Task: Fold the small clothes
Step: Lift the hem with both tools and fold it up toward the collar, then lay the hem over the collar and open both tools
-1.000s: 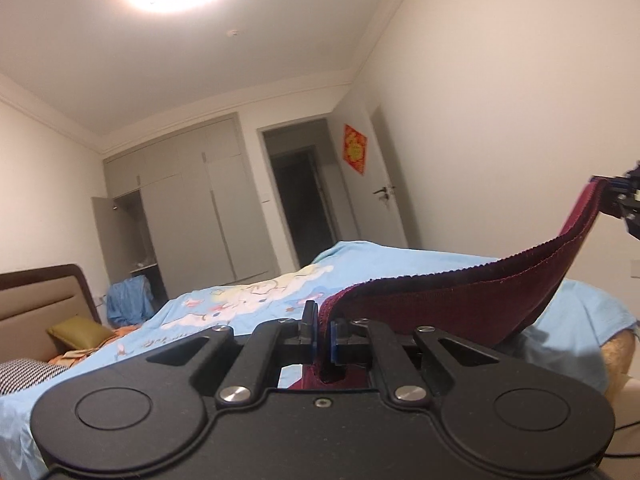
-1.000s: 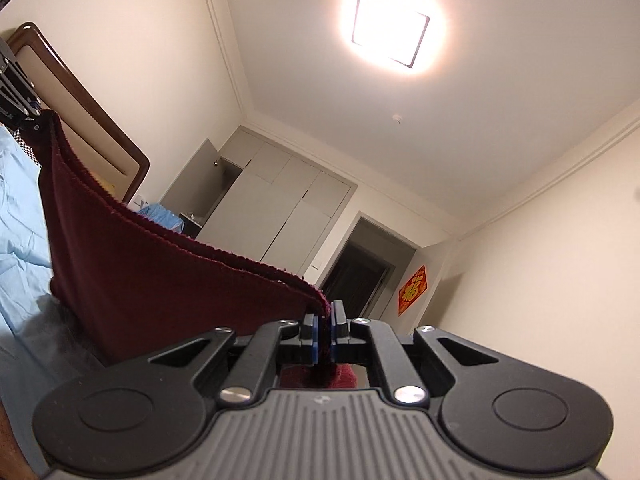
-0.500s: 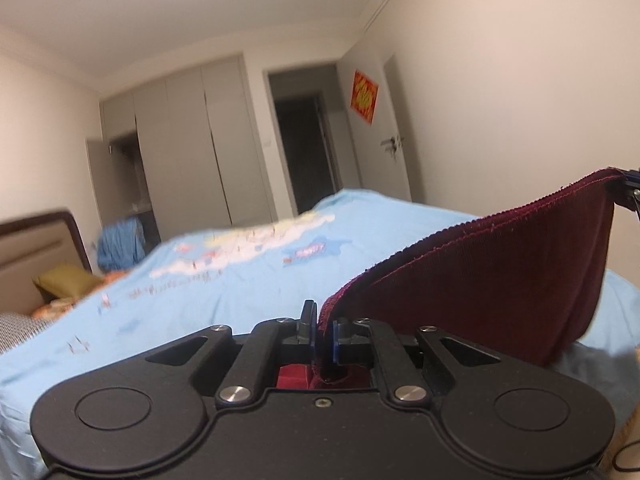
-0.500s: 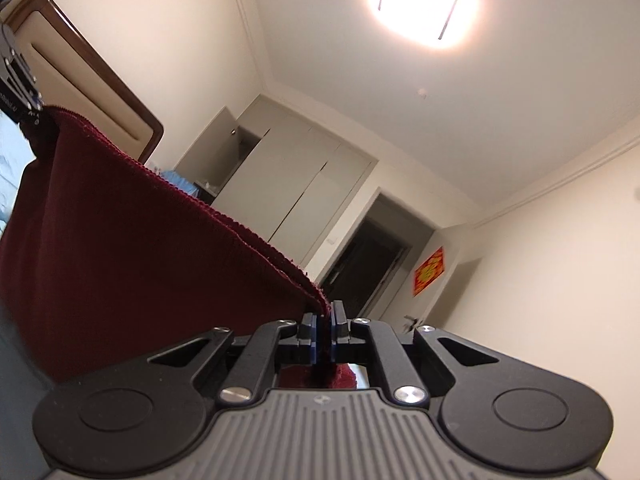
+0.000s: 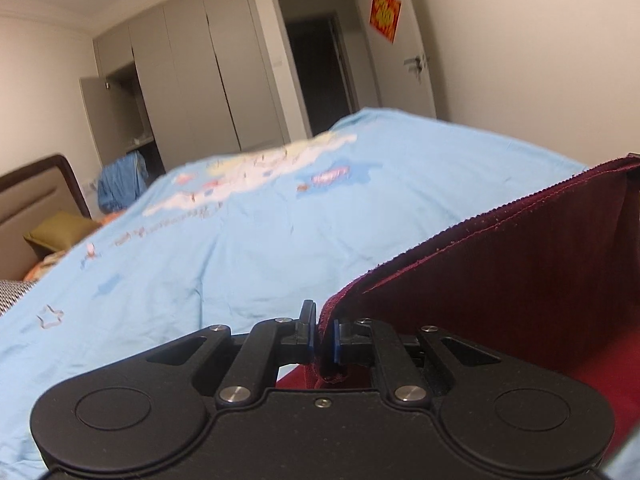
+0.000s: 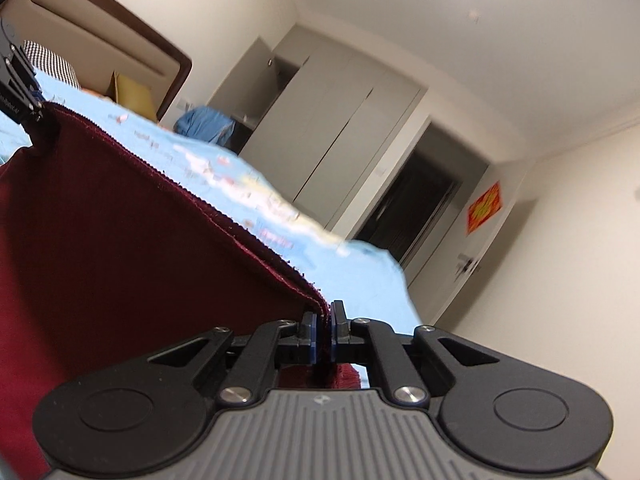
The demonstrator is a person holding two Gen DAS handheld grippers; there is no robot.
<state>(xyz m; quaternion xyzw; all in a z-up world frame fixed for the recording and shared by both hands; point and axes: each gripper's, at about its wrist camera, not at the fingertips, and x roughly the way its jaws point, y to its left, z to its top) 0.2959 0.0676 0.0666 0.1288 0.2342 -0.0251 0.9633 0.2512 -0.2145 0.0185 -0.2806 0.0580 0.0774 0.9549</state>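
A dark red corduroy garment hangs stretched between both grippers above a light blue bed cover. My left gripper is shut on one corner of its hem, and the cloth runs off to the right edge of the left wrist view. My right gripper is shut on the other corner, with the dark red garment spreading left toward the left gripper's fingers at the far left edge. The lower part of the cloth is hidden below both grippers.
The bed cover has a cartoon print. A brown headboard, an olive pillow and a checked pillow lie at the bed's head. Grey wardrobes, a blue garment, a dark doorway and a white door stand beyond.
Both grippers have tilted downward with the garment held: the ceiling lamp left the left wrist view, and the bed cover now fills more of both views. The cloth sits lower over the bed.
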